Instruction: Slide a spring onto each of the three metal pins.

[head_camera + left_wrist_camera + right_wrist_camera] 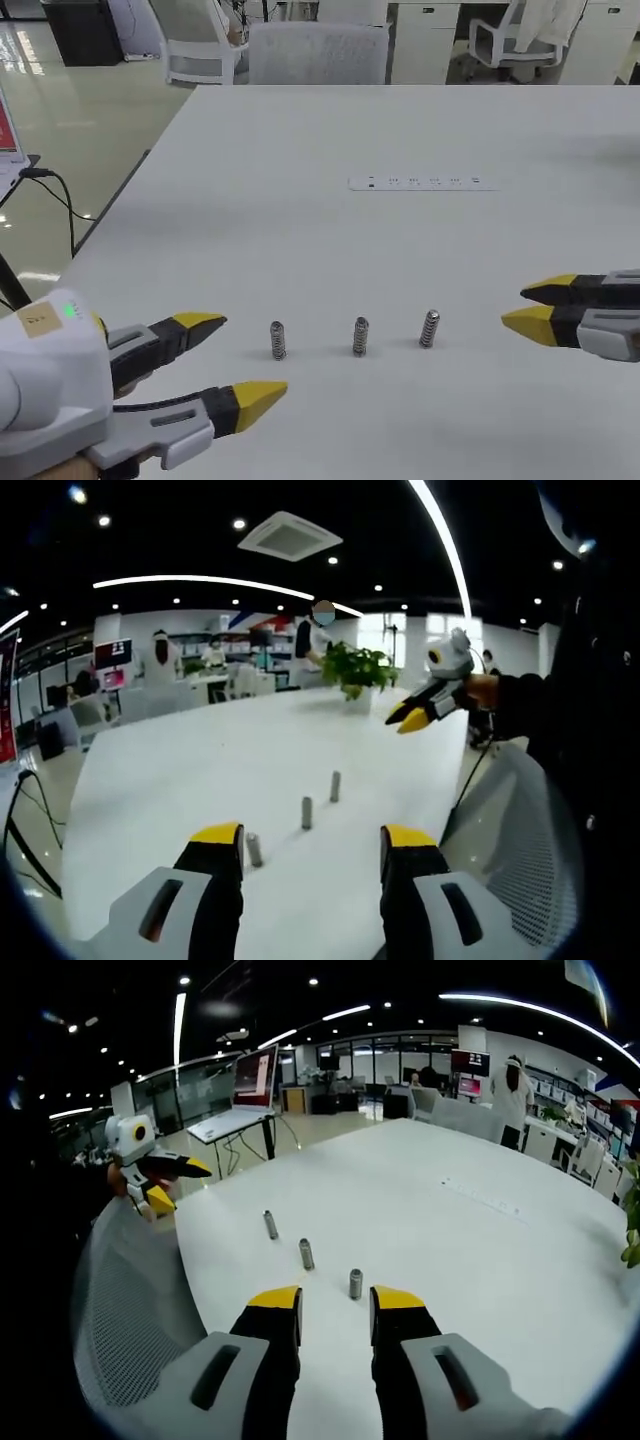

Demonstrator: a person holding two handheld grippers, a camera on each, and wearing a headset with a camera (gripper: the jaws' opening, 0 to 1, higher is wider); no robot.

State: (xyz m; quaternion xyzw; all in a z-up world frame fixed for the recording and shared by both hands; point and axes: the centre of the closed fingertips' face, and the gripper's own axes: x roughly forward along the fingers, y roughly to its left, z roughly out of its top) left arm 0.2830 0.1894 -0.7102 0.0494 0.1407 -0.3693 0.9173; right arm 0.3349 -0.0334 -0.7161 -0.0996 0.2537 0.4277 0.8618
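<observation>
Three metal pins stand in a row on the white table, each wrapped in a spring: the left one [278, 340], the middle one [360, 336] and the right one [429, 328]. My left gripper [235, 361] hovers just left of the row, open, with nothing between its yellow tips. My right gripper [533, 304] sits to the right of the row, its jaws a small gap apart and empty. The left gripper view shows the row [306, 812] ahead of my left gripper [312, 836]. In the right gripper view the nearest pin [355, 1283] stands just beyond my right gripper [336, 1300].
A white power strip [422, 183] lies farther back on the table. The table's left edge [120, 200] drops to a floor with cables. Chairs [318, 52] stand at the far edge. People and desks fill the room behind.
</observation>
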